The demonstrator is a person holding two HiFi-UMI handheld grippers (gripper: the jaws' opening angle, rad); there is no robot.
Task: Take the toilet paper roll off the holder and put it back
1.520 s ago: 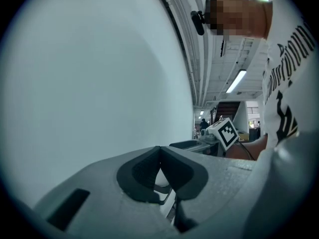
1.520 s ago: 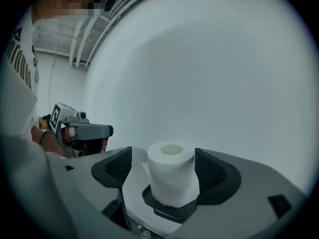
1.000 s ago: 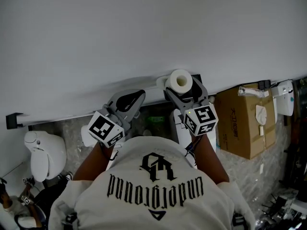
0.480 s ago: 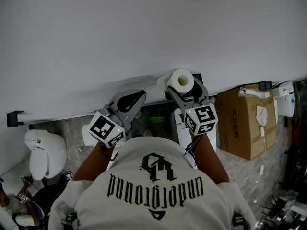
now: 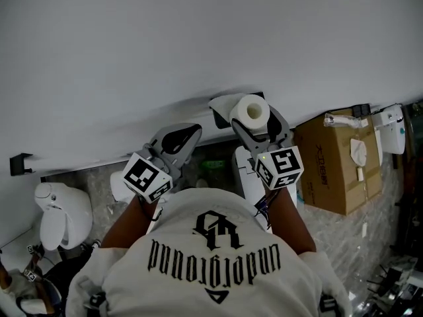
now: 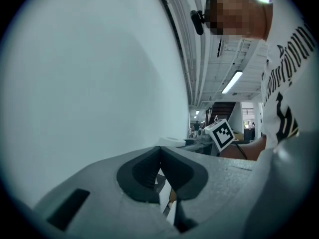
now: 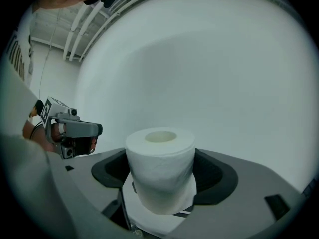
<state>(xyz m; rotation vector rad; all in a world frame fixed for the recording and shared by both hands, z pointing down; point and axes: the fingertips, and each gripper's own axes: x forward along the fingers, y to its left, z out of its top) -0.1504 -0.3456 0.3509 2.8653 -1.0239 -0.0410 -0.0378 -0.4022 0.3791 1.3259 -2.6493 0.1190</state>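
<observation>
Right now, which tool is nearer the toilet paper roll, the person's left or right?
Right. The right tool is shut on the toilet paper roll; the left tool, shut and empty, sits apart to the roll's left.

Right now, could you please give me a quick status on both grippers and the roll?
Left gripper shut, empty. Right gripper shut on toilet paper roll, upright, close to the wall. Holder mostly hidden behind roll. Cardboard box off right, apart.

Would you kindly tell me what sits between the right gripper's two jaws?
The white toilet paper roll stands there, hollow core up, with the right gripper shut on it; the right gripper view shows this.
</observation>
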